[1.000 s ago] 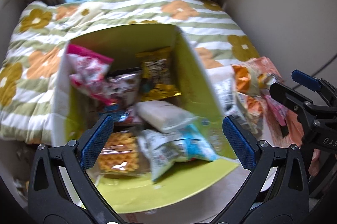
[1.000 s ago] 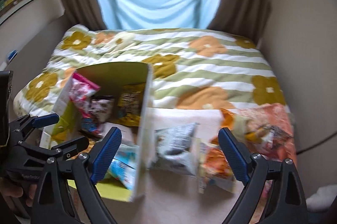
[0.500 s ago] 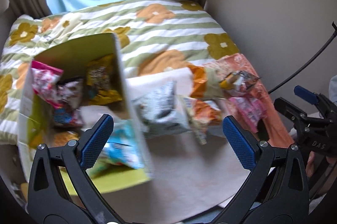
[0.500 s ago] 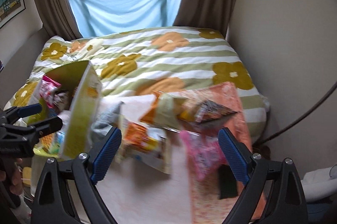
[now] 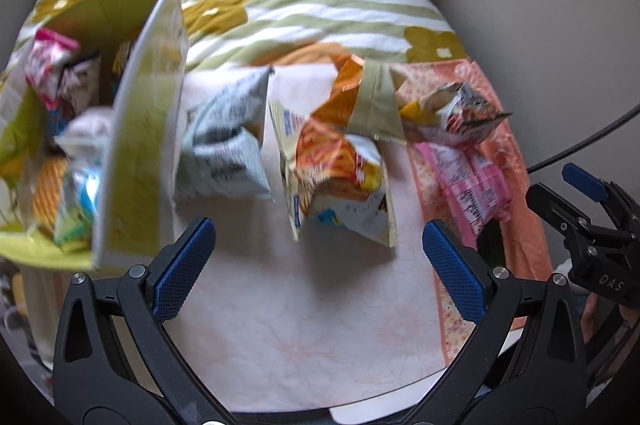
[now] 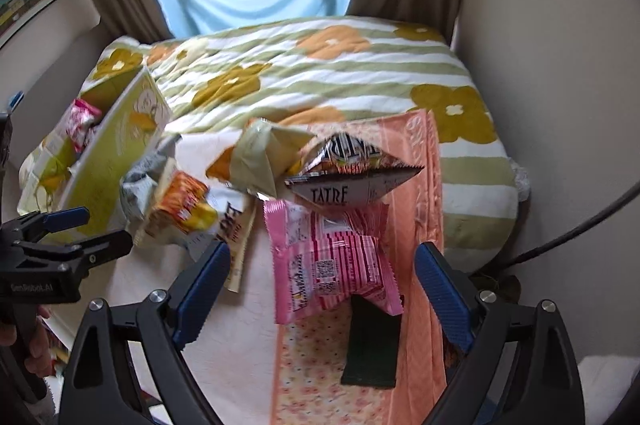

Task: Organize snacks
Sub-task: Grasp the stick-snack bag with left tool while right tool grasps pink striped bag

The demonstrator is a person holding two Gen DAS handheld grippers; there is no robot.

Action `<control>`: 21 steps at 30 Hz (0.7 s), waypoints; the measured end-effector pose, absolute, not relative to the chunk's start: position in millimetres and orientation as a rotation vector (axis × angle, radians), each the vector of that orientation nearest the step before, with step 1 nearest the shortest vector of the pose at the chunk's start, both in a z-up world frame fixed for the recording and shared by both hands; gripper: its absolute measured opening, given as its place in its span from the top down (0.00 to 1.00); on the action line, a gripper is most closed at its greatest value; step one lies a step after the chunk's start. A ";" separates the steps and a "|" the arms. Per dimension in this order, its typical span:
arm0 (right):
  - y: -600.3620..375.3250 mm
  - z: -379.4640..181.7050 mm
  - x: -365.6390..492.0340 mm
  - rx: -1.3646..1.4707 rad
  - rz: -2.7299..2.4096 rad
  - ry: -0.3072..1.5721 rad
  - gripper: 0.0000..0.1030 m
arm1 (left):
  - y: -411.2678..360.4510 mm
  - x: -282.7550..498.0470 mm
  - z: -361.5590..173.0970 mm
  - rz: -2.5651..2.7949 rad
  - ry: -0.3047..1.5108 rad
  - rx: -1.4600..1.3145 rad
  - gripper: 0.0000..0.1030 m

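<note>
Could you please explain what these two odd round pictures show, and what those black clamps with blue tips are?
They are handheld tools: a person carries one two-finger gripper per hand, each with a fisheye camera looking along its fingers. One picture comes from the left gripper, the other from the right gripper. Both stand open and hold nothing. On the pale floral cloth lie loose snacks: a grey-white crinkled packet, an orange-and-white bag, a pink striped packet and a foil bag printed TATRE. The yellow-green cardboard box on the left already holds several packets.
</note>
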State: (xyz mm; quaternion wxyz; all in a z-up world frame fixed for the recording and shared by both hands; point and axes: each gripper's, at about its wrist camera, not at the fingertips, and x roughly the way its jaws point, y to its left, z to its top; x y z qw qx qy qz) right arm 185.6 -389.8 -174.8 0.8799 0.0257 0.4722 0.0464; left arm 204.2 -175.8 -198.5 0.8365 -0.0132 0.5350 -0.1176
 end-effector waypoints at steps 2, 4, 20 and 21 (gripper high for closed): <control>-390.8 -189.3 190.8 0.043 0.111 1.001 0.11 | -177.3 203.7 -209.7 -0.232 1.138 -0.045 0.00; -391.8 -204.5 195.4 0.034 0.118 1.013 0.11 | -178.3 204.8 -223.4 -0.227 1.139 -0.080 0.00; -387.9 -253.9 210.7 -0.030 0.157 1.013 0.11 | -195.2 250.3 -289.8 -0.228 1.118 -0.293 0.00; -387.2 -254.5 210.5 -0.032 0.156 1.011 0.11 | -195.6 252.1 -290.3 -0.228 1.113 -0.295 0.01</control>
